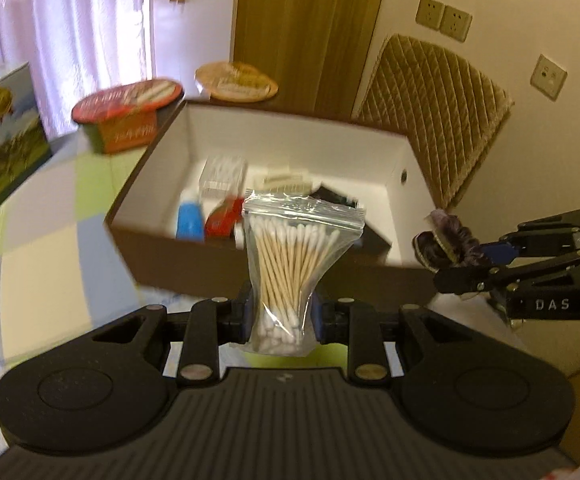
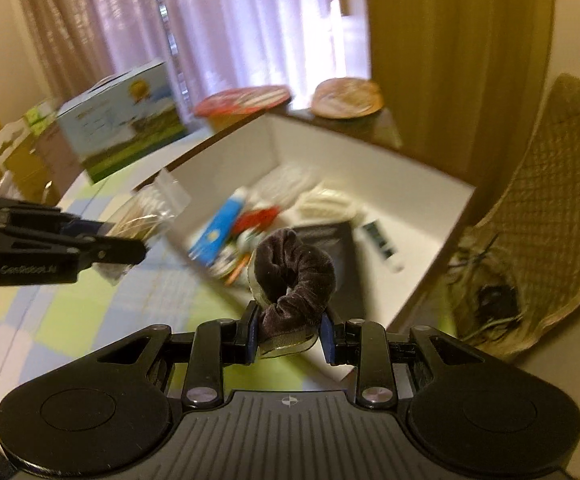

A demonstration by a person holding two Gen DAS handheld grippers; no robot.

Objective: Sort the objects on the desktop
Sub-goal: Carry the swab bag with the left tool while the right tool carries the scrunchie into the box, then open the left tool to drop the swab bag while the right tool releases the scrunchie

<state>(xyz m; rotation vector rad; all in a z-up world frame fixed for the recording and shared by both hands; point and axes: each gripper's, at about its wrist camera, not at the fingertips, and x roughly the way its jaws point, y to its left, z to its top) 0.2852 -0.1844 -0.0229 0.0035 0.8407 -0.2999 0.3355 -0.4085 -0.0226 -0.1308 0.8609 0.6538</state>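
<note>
1. The left gripper point(image 1: 281, 316) is clenched on a clear zip bag of cotton swabs point(image 1: 296, 264), pinching it near its lower end so the bag stands upright between the blue pads.
2. The right gripper point(image 2: 290, 338) grasps a dark velvet scrunchie point(image 2: 296, 276), squeezed between its pads.
3. Both are held above the checked tablecloth point(image 1: 37, 248), just short of the near wall of an open white-lined box point(image 1: 390, 160).
4. Inside the box lie a blue bottle point(image 1: 189, 220), a red packet point(image 1: 225, 220), a clear case point(image 1: 221, 176) and a black item point(image 2: 330, 240).
5. Beyond the box's far edge stand a red-lidded tub point(image 1: 127, 114) and a brown-lidded one point(image 1: 235, 82); a printed carton point(image 1: 1, 152) sits at the table's left edge.
</note>
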